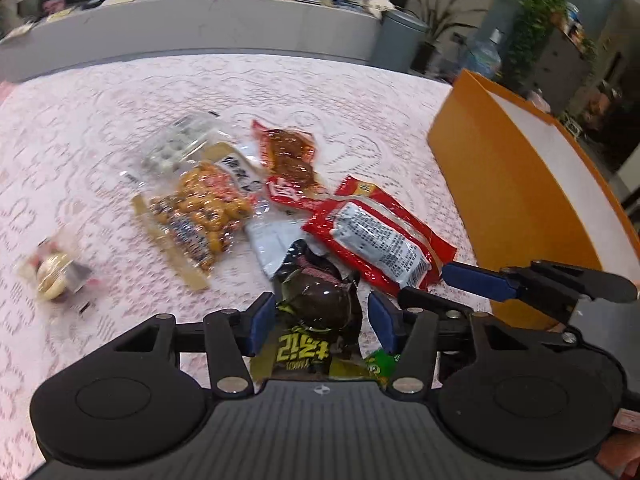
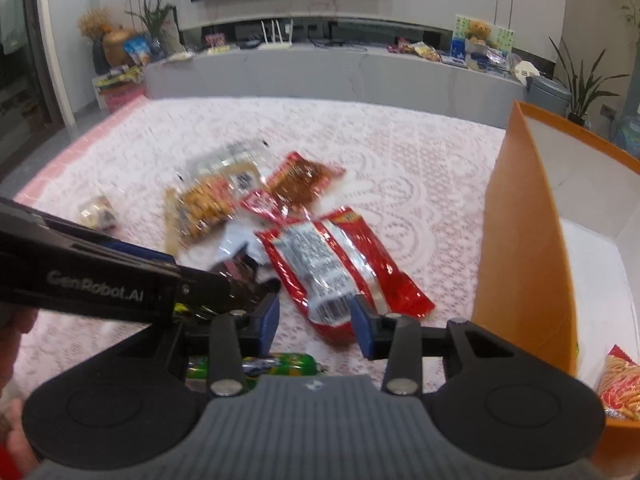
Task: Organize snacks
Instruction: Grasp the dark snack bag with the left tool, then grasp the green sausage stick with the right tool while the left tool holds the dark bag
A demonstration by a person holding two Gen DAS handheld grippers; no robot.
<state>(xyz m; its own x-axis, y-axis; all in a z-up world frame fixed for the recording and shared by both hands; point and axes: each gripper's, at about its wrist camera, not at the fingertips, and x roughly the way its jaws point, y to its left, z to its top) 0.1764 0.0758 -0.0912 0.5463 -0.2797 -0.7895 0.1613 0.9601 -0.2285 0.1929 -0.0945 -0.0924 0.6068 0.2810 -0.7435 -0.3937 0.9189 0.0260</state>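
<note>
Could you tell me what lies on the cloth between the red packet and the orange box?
Nothing: in both wrist views only bare lace tablecloth separates the red packet from the orange box.

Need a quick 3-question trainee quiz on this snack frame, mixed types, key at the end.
1. True or false: the orange box already holds a snack packet.
2. Which packet lies between the left gripper fingers? A) dark packet B) peanut bag C) red packet
3. Fill in: the right gripper jaws are ____, the red packet's end lying between its fingers.

Key: 1 true; 2 A; 3 open
</note>
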